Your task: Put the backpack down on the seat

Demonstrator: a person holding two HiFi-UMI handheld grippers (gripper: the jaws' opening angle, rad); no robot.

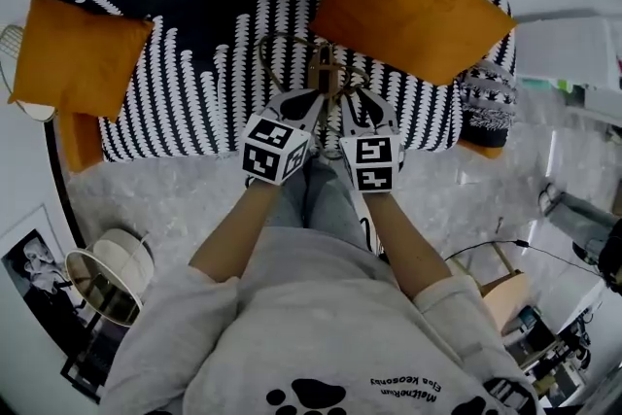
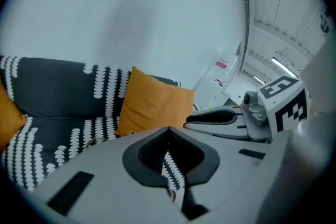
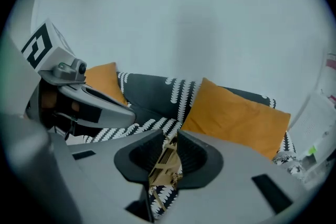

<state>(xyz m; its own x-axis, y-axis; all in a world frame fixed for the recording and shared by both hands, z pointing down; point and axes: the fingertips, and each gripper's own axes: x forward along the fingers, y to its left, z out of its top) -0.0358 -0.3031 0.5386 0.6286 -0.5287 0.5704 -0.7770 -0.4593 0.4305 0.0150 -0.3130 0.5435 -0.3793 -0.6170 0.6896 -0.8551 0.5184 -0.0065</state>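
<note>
A grey sweatshirt [image 1: 292, 345] fills the bottom of the head view, with both bare forearms reaching forward to the sofa [image 1: 185, 83], which is black with white leaf rows. The two grippers sit side by side over the middle of the sofa's front edge.

The left gripper [image 2: 168, 131] has its jaws together at the tips. Patterned fabric and a small ring show in the slit below them, but I cannot tell whether anything is pinched. The right gripper [image 3: 169, 139] is clamped on a tan strap [image 3: 165, 162], which fills the gap between its pads.

The backpack [image 1: 323, 78] is at the middle of the sofa's seat, just beyond the jaw tips, with a tan loop curling behind it. Its body matches the sofa's pattern and is hard to pick out from it.

One orange cushion [image 1: 78, 53] lies at the sofa's left end. A second cushion [image 1: 408, 5] leans on the back towards the right.
</note>
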